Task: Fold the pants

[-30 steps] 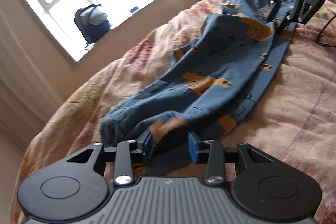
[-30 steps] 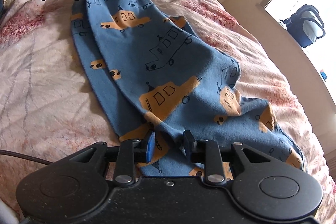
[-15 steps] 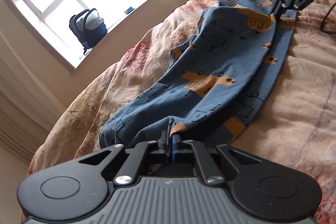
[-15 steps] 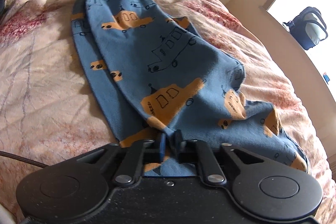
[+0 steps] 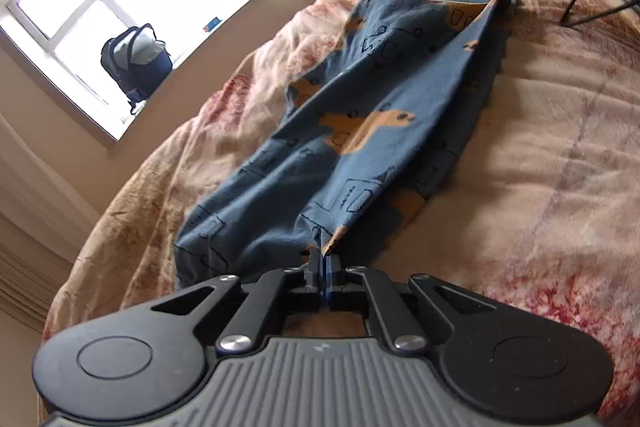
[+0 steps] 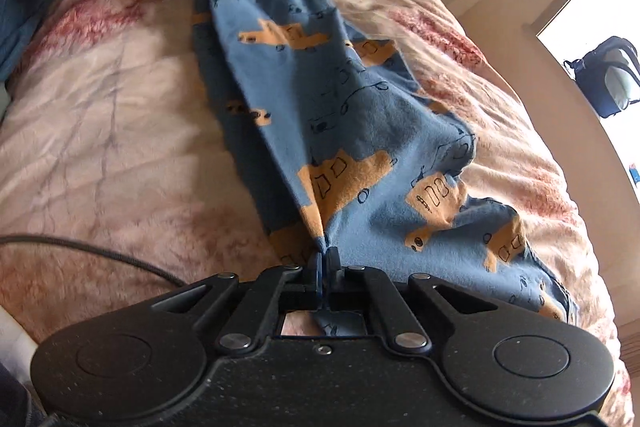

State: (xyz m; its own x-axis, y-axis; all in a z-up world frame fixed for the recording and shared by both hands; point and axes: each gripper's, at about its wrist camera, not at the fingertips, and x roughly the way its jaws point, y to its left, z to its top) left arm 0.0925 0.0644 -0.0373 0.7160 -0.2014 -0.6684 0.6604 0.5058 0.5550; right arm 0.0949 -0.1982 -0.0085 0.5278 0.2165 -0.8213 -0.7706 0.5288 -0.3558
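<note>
Both grippers are clamped on the blue pants (image 5: 360,131): left gripper (image 5: 322,259) at one end, right gripper (image 6: 324,255) at the other, lifting one edge off the bed (image 5: 560,147), likely to fold it over lengthwise.

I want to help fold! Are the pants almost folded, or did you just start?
Just started. Done: both grippers have pinched the blue pants, the left gripper at one end and the right gripper at the other, and the cloth between them is pulled up off the blanket. In hand: that lifted edge. Left: no fold is laid down yet.
</note>
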